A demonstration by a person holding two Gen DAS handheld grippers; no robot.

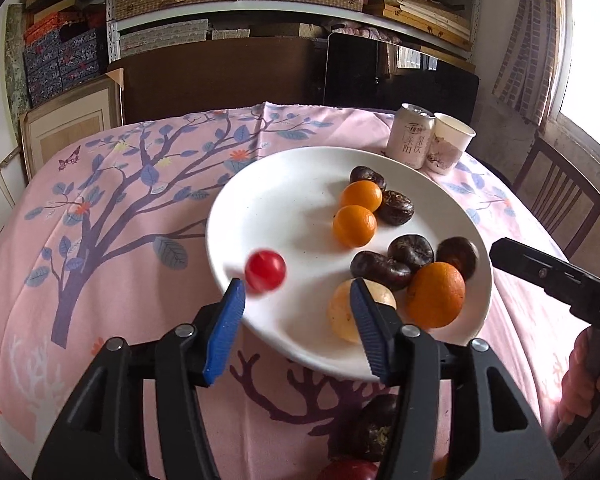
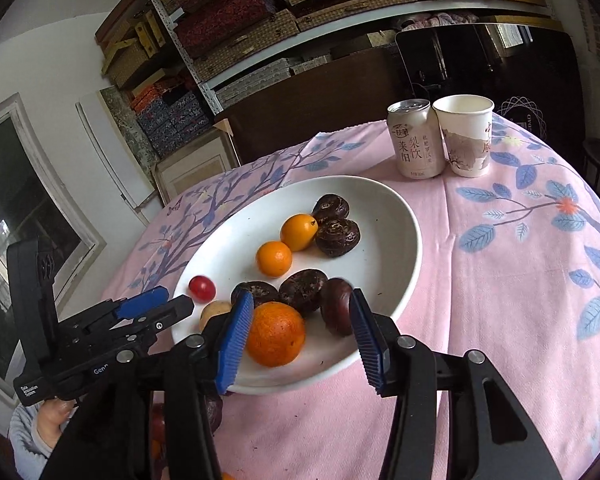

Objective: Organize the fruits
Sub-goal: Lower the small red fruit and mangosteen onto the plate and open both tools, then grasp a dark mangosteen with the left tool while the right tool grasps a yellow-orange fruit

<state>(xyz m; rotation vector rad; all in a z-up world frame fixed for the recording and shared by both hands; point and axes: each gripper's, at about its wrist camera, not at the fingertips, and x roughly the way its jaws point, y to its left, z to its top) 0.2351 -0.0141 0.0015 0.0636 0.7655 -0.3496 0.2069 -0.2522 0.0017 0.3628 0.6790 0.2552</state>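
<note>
Fruits on the white plate (image 1: 260, 200), with both of my grippers released above its near rim.

A blurred cherry tomato (image 1: 265, 270) lies on the plate's left part, just beyond my left gripper (image 1: 298, 292), whose jaws stand apart and hold nothing. An orange (image 2: 275, 334), two kumquats (image 2: 274, 258) and dark chestnuts (image 2: 337, 237) lie to the right; my right gripper (image 2: 302, 304), also spread, hovers over the orange. Beyond, a can (image 2: 416, 140) touches a paper cup (image 2: 466, 136) on the pink tablecloth (image 2: 500, 280).
</note>
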